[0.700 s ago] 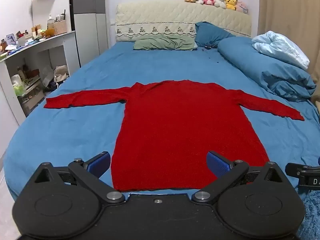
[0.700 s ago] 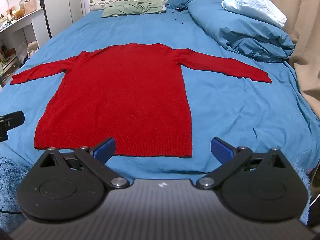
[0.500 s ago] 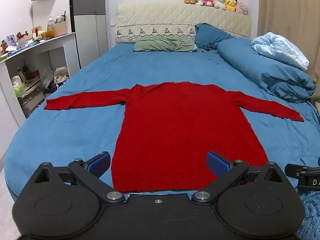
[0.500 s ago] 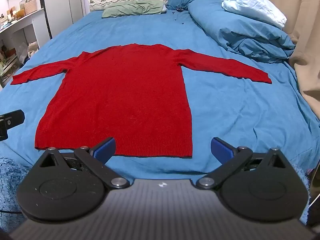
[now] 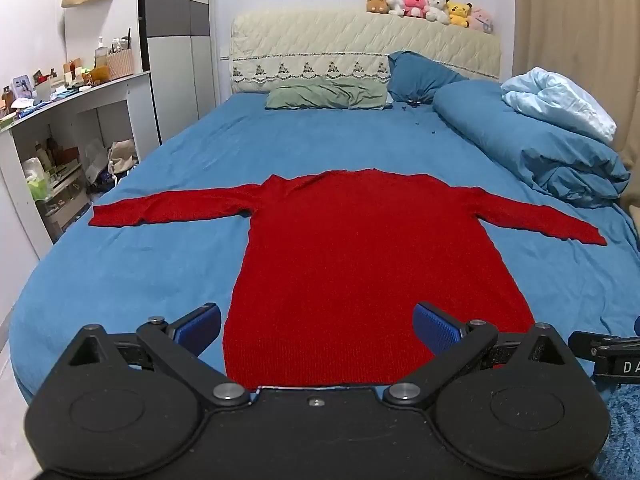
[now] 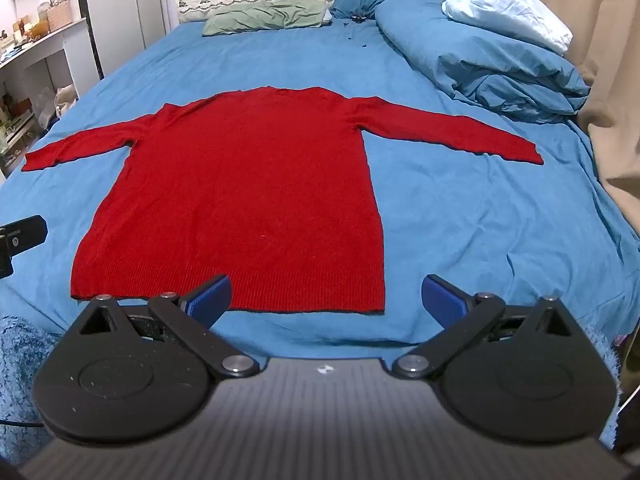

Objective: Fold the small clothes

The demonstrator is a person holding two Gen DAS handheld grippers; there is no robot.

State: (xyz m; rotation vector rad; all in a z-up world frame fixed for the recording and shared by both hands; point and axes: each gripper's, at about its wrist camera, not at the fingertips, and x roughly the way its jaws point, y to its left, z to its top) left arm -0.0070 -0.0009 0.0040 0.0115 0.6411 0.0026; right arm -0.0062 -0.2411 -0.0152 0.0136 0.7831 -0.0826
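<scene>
While spread flat on the blue bedsheet (image 5: 168, 264), the red knitted long-sleeved sweater (image 5: 360, 264) is seen front-on, hem nearest both cameras, neckline toward the headboard, both sleeves laid straight out to the sides. No fold is seen in it.

Left gripper (image 5: 318, 326): jaws wide apart, blue pads over the hem end of the sweater, nothing between them; contact with the cloth is not shown. Right gripper (image 6: 326, 296): jaws likewise wide apart and empty, held over the sweater's lower right corner, one pad over the ribbed hem, the other over bare sheet.

A rolled blue duvet (image 6: 480, 48) with a pale blue bundle (image 6: 508, 12) on it is noted along the bed's right side. A green pillow (image 5: 326, 96) lies against the cream quilted headboard (image 5: 360, 44), on which a row of plush toys (image 5: 430, 4) is set. White cluttered shelving (image 5: 60, 128) is seen left of the bed.
</scene>
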